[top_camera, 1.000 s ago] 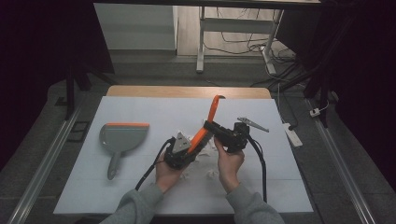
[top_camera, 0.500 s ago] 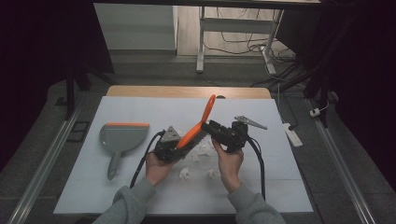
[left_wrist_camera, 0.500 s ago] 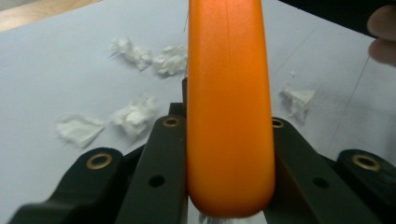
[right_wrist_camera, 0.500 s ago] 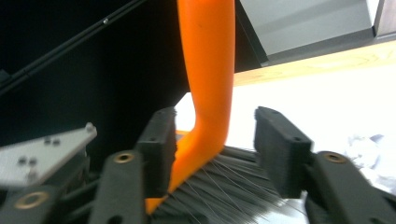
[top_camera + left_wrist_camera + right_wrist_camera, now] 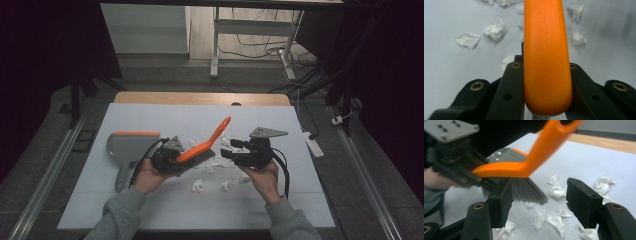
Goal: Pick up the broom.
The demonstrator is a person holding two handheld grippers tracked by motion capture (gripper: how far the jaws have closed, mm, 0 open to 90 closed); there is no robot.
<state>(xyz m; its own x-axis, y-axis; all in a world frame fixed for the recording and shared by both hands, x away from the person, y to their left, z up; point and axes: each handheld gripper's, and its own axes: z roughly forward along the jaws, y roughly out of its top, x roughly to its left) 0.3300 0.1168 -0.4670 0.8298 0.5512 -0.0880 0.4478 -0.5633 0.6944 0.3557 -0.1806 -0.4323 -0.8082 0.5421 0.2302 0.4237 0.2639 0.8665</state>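
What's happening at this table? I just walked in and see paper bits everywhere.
A person works with a gripper in each hand. The left gripper is shut on an orange brush, bristles down among scraps of white paper strewn over the white table. The right gripper is open and empty, just beside the brush. A grey dustpan with an orange edge lies to the left, with no scraps visible in it.

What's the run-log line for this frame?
left gripper: shut on orange brush | right gripper: open | paper scraps: on table | dustpan: left, idle

No legible text, labels, brands or nos. anywhere on the objects or the table.
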